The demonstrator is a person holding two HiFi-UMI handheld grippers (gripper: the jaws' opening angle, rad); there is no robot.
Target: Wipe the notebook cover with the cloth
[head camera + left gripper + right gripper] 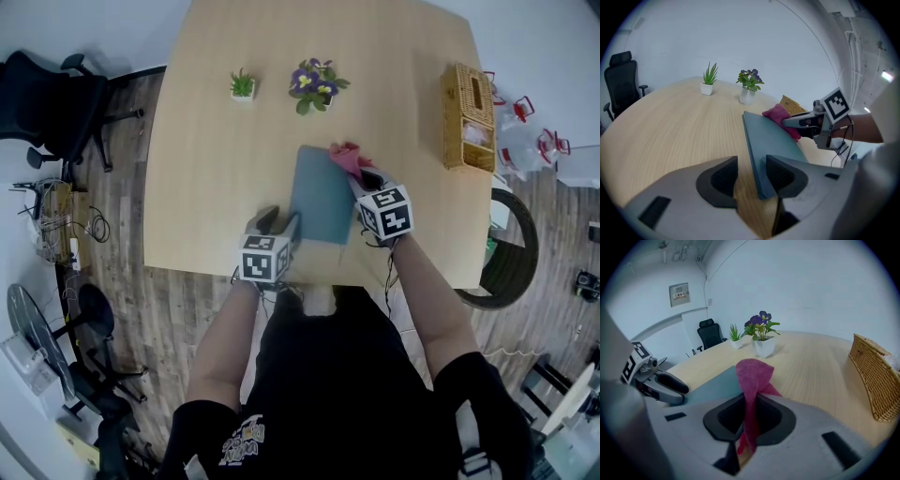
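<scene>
Notebook (pixel 771 140) corner between spread left fingers (pixel 717 178), unclamped.

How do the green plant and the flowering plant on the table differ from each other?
The green plant has only thin, spiky green leaves; the flowering plant bears purple flowers. The green plant is smaller and narrower; the flowering plant spreads wider. Both stand upright, potted in white, near the far edge of the table.

Slate-blue notebook (pixel 322 195), magenta-pink cloth (pixel 347 157), pale wood-grain table (pixel 216 169), tan woven basket (pixel 467 117), purple flowers (pixel 314 80) (white pot (pixel 765 348)), black office chair (pixel 52 103).
</scene>
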